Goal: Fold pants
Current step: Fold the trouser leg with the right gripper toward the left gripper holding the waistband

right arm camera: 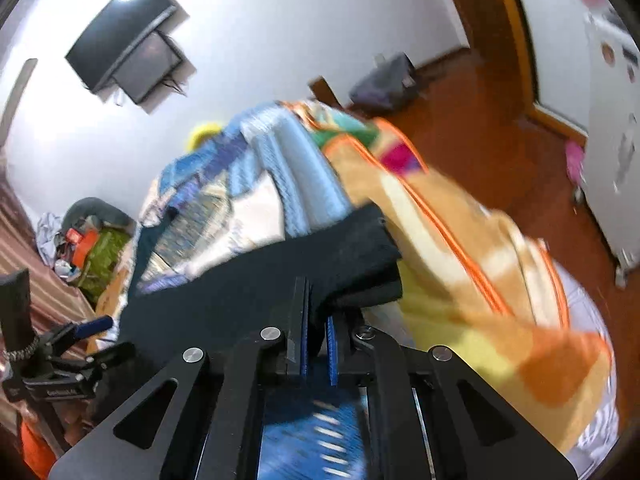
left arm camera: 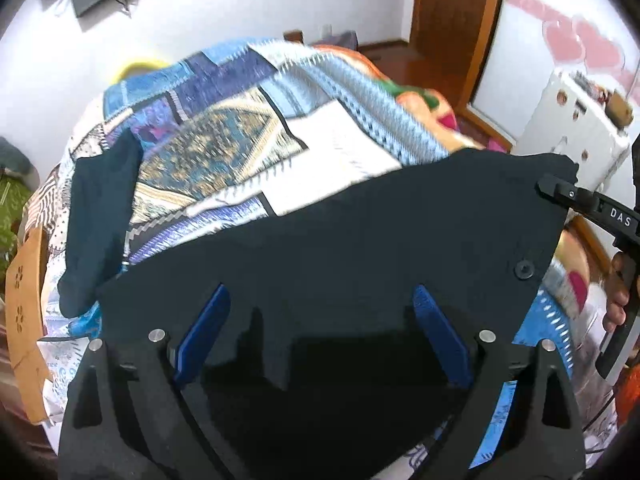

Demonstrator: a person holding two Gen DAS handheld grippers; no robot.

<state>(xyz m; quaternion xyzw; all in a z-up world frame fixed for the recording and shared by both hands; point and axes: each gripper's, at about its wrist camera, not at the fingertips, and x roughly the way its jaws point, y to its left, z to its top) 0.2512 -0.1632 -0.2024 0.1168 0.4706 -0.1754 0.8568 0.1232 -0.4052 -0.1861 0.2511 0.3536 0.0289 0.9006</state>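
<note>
1. The dark pants [left arm camera: 328, 240] lie spread across the patchwork bedspread [left arm camera: 224, 148] on the bed, waist end toward the person, one leg [left arm camera: 100, 224] trailing off to the left and looking bent back on itself.

2. The folding looks barely begun to me: most of the cloth is one broad flat sheet, with no neat crease that I can make out, so bringing leg over leg and then halving the length seems left to do.

3. The right gripper [right arm camera: 316, 328] has its jaws drawn together on a bunched corner of the waistband, the cloth pinched between the blue pads [right arm camera: 331, 344]; in the left wrist view that same tool bites the far right corner of the fabric.

4. The left gripper [left arm camera: 320, 332] hangs over the near edge of the pants with its jaws spread wide, blue fingers [left arm camera: 204, 332] either side of the cloth but not pressing on it, so it holds nothing.

5. Beside the pants on the right, an orange and yellow blanket [right arm camera: 460, 260] is heaped on the bed.
</note>
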